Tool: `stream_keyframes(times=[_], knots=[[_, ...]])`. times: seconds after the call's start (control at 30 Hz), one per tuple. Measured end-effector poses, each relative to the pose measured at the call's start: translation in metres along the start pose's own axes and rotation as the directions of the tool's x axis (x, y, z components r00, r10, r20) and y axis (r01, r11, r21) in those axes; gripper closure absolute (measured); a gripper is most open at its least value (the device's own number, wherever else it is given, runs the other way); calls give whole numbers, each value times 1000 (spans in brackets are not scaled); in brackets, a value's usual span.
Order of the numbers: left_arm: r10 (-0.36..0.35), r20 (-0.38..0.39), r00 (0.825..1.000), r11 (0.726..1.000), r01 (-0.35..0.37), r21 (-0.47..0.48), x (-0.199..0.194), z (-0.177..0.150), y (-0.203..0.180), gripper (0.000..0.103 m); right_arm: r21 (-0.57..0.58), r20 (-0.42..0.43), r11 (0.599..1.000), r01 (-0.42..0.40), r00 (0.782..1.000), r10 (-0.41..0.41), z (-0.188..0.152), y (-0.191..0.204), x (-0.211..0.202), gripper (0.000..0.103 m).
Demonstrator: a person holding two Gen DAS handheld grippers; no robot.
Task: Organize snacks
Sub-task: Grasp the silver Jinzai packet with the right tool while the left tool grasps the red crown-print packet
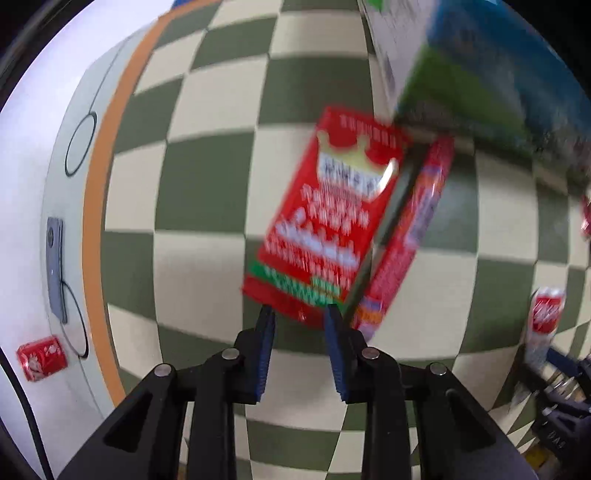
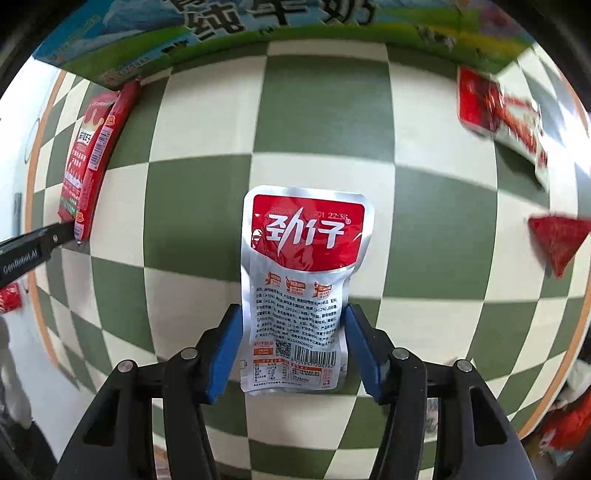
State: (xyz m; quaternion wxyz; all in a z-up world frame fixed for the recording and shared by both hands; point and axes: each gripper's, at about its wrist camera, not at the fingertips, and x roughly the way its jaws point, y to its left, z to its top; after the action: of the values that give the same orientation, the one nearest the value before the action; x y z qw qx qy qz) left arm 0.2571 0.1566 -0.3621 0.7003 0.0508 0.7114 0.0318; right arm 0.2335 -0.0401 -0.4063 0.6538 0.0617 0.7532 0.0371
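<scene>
Two handheld tongs point down over green-and-cream checkered table. Right gripper straddles silver-and-red snack pouch lying flat mid-table; blue pads flank its lower half, contact too close to call. Left gripper hangs narrowly parted just short of red crown-printed packet, nothing between pads. Red sausage stick lies alongside that packet; both reach green-and-blue milk carton at far edge. More red wrappers near right edge.
</scene>
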Motion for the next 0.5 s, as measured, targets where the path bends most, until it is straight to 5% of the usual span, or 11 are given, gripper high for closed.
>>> stream_keyframes(times=[0.2,0.3,0.37,0.5], knots=[[-109,23,994,992,108,58,-5,33,2,67,24,-6,999,-43,999,43,1,-5,4,43],[-38,1,999,992,37,124,4,49,-8,64,35,-5,998,-61,998,61,3,1,4,43],[-8,17,1000,990,5,140,3,56,-11,47,43,-3,997,-63,998,63,4,6,4,43],[23,-9,1000,980,-21,197,11,68,-26,32,48,-7,996,-81,997,81,-2,-6,3,43]])
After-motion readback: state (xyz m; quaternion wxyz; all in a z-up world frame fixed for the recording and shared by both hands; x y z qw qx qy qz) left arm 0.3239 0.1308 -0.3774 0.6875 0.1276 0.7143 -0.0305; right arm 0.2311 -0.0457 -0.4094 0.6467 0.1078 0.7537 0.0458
